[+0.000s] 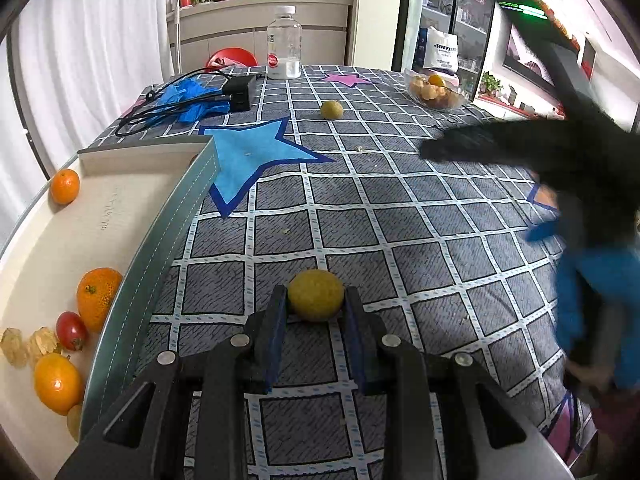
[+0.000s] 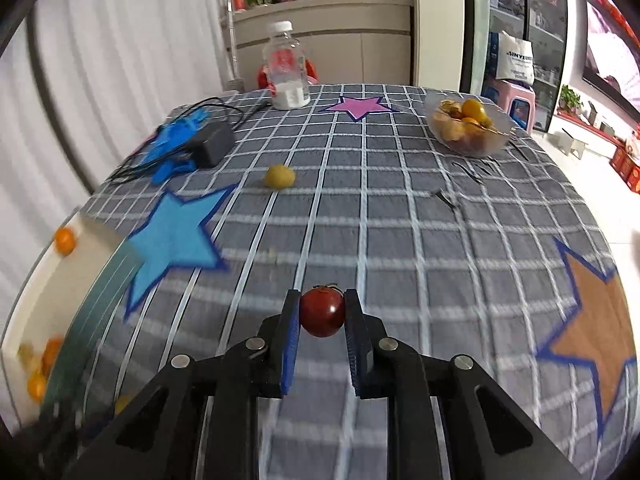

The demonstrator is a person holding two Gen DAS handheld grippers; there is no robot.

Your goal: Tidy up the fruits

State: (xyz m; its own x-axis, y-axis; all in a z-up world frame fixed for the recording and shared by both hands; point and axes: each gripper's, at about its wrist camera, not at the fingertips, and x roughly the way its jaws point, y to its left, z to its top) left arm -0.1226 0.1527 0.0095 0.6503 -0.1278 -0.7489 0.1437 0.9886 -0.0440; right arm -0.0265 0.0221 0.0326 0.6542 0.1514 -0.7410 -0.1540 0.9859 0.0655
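My left gripper (image 1: 316, 294) is shut on a yellow-green round fruit (image 1: 316, 295), held just over the checked tablecloth beside the tray. The white tray (image 1: 120, 184) at the left holds several oranges (image 1: 98, 298), a cherry tomato (image 1: 71, 331) and husked ground cherries (image 1: 42, 342). My right gripper (image 2: 322, 300) is shut on a red cherry tomato (image 2: 322, 311), lifted above the cloth. A second yellow-green fruit (image 2: 279, 176) lies loose on the cloth further back. In the left wrist view the right gripper shows only as a dark blur (image 1: 540, 152) at the right.
A glass bowl (image 2: 496, 142) of oranges and ground cherries stands at the back right. A clear bottle (image 2: 286, 68), a black charger (image 2: 210, 142) with cables and blue gloves (image 2: 172, 140) sit at the back left. Star patches mark the cloth.
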